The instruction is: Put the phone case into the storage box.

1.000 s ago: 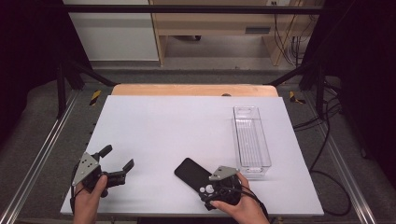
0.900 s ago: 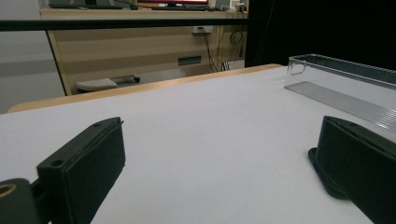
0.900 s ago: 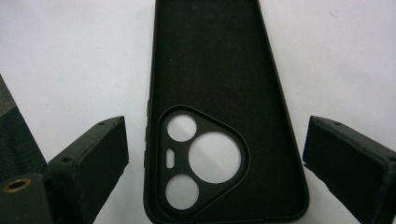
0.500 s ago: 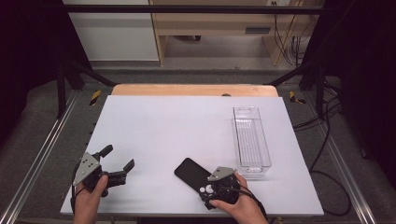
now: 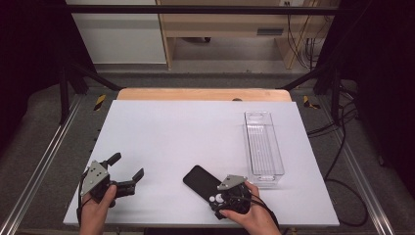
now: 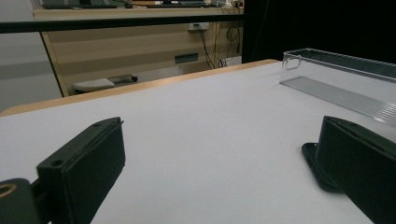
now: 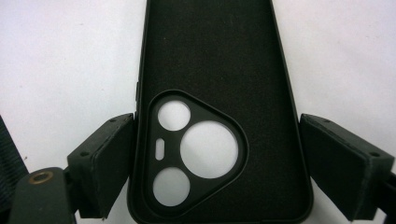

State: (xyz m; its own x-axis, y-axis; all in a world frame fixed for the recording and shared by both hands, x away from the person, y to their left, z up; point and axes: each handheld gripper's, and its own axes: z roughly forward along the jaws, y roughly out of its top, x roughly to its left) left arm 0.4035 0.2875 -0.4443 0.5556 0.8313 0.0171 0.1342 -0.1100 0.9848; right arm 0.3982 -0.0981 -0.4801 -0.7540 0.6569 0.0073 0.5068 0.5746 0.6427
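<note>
A black phone case [image 5: 198, 178] lies flat on the white table [image 5: 186, 132], near the front edge, its inner side up and its triangular camera cut-out [image 7: 196, 149] toward me. My right gripper [image 5: 218, 188] straddles that end of the phone case [image 7: 210, 56]. Its jaws have just been closing with the case between them, and the pads [image 7: 109, 158] now stand right at the case's side edges without a clear squeeze. My left gripper [image 5: 127, 165] rests low at the front left, wide open, with nothing between its fingers [image 6: 84, 172].
A long clear plastic bin [image 5: 263, 147] stands empty at the right of the table, just beyond the right hand; it also shows in the left gripper view as the bin [image 6: 345, 70]. A wooden strip [image 5: 200, 94] runs along the far edge.
</note>
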